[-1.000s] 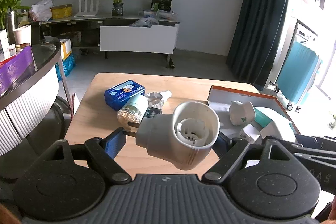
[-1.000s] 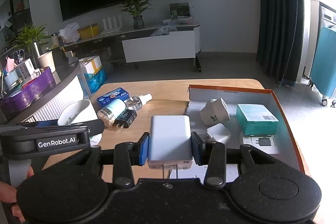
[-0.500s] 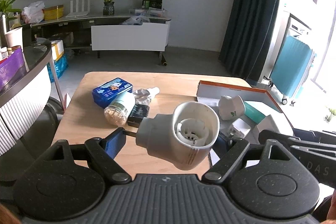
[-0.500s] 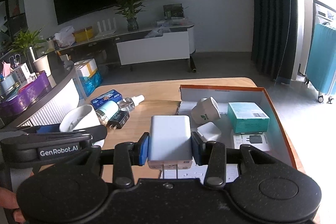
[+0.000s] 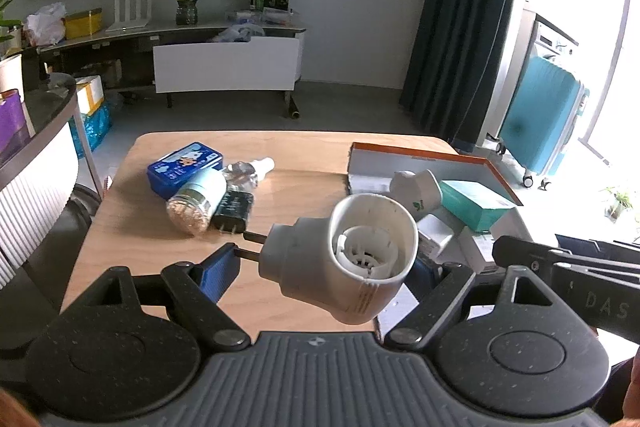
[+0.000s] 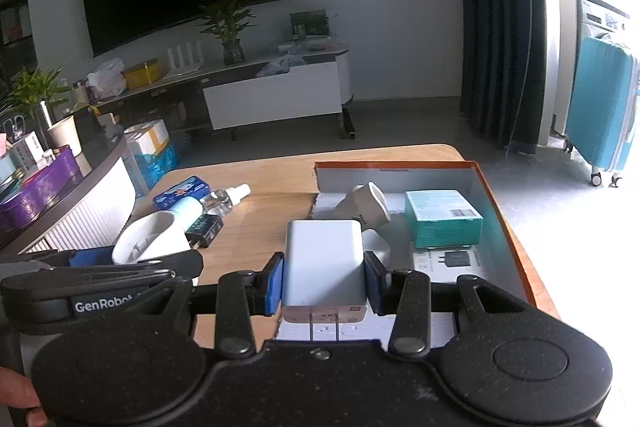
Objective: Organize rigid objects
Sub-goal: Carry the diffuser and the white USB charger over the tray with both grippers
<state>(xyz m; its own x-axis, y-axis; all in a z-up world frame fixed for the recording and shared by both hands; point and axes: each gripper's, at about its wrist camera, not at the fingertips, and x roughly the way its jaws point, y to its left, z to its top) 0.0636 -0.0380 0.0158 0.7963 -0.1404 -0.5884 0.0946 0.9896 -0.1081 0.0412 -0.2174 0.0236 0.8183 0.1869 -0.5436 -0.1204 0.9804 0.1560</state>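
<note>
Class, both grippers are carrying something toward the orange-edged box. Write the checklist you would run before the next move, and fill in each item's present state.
1. Right gripper shut on the white charger: ok.
2. Left gripper holding the white plug-in device: ok, though its prongs point at the left pad, so the hold looks uneven.
3. Free floor in the orange-edged box for both items: cannot tell, it is crowded.
4. Teal carton clear of the charger's path: ok.
5. Grippers apart from each other: ok, but close.
6. Blue tin and jar waiting on the table: ok.

Both claws nearer the box [image 6: 500,211]
</note>
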